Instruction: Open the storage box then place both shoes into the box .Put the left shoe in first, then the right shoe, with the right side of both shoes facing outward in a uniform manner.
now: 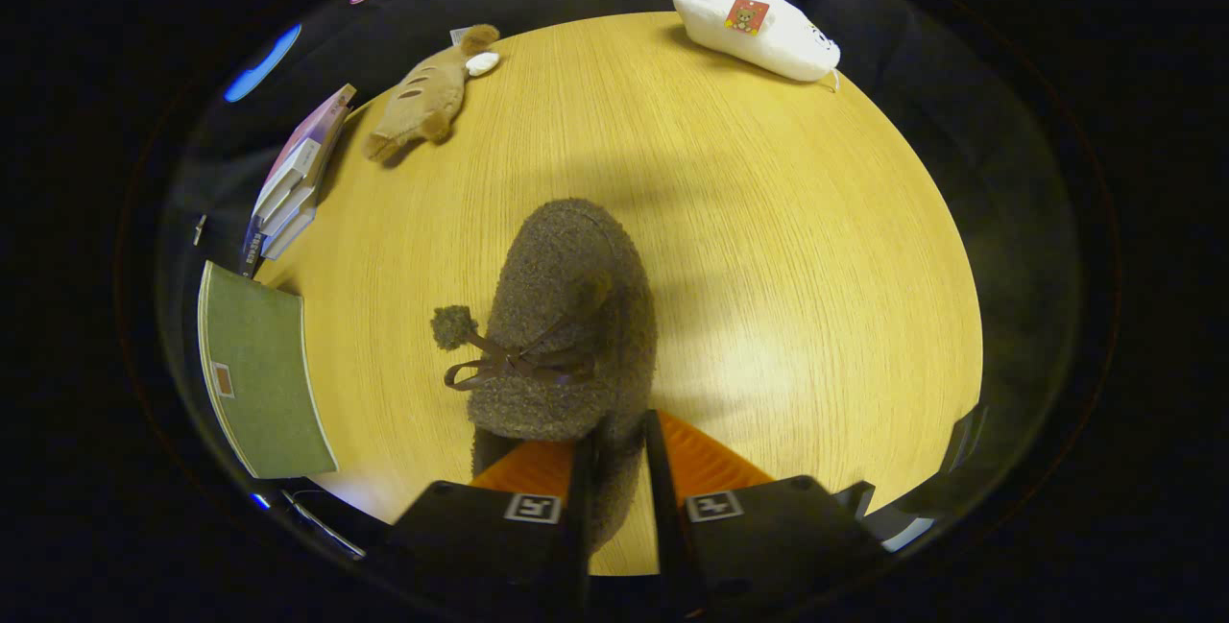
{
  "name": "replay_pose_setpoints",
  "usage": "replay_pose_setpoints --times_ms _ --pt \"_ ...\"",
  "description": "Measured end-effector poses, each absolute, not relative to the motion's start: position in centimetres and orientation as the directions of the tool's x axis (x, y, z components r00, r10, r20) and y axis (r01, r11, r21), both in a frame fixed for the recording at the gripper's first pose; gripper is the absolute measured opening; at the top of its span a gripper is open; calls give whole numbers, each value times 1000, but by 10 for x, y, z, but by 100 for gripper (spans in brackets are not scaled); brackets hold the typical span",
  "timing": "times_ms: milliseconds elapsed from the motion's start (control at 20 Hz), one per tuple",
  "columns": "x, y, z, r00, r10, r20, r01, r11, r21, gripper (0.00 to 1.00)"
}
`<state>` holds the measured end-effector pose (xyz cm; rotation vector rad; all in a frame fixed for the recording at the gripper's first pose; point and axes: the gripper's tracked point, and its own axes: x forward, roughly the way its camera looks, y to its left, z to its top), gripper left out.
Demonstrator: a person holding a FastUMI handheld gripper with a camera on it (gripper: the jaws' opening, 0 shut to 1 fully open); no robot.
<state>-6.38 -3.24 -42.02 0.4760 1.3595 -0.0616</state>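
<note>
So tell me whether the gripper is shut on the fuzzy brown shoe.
Shut: the gripper pinches the fuzzy brown shoe's heel between both fingers.

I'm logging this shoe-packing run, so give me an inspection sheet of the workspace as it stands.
Surface: wooden table, lit, with shadows.
Job's things: brown fuzzy shoe, laced, held between the fingers; green box beside it, at the table's edge.
Clutter: plush animal, white pouch, stack of books, all beyond the shoe.
Grippers: gripper shut on the shoe's rear.
Cables: nothing seen.
Surroundings: dark booth wall.
</note>
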Motion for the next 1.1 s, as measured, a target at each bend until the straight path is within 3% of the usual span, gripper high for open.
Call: replay_pose_setpoints --times_ms 50,200,650,1100 --pt "-65 -34 -419 220 226 -949 314 905 288 10" --pt "-66 -32 -413 223 233 -946 345 889 301 5" --pt "-55 -9 -338 333 274 -902 340 857 386 5" --pt "-21 74 -226 452 370 -812 235 829 508 5"
